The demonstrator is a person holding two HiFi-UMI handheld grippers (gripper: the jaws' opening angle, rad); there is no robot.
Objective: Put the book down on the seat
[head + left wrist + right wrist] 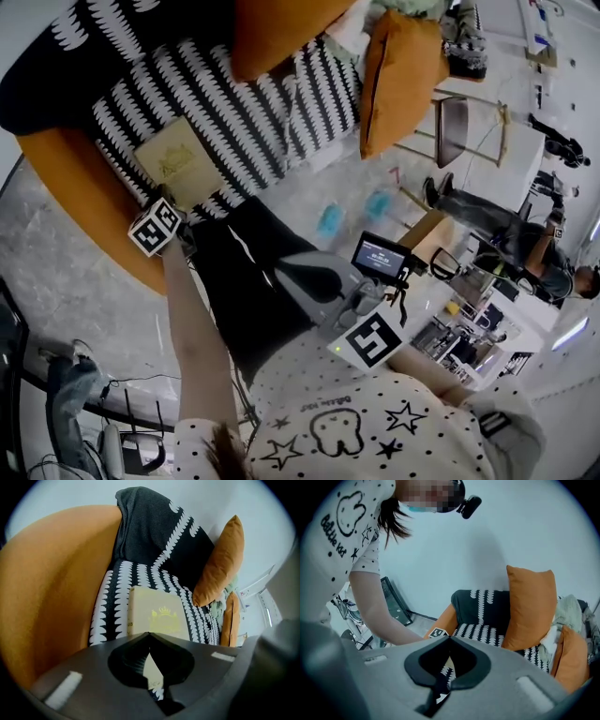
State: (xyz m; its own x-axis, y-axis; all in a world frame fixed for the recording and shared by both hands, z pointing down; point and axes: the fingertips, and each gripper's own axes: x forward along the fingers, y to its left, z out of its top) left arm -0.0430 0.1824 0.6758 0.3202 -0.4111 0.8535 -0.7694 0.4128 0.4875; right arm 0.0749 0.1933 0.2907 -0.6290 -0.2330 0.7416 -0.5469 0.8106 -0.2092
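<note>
A cream book [176, 159] with a gold crest lies flat on the black-and-white patterned seat [253, 103] of an orange sofa. In the left gripper view the book [154, 613] lies just beyond my left gripper [150, 634], whose jaws meet at the tips with nothing between them. That gripper's marker cube [155, 228] sits at the seat's front edge, close below the book. My right gripper [450, 638] is shut and empty, held back from the sofa over the floor; its grey body [323, 281] shows in the head view.
Orange cushions [403, 80] [220, 564] lean at the right end of the seat. An orange armrest [51, 597] rises to the book's left. A chair [459, 127], a cluttered table [469, 319] and another person [525, 244] are off to the right.
</note>
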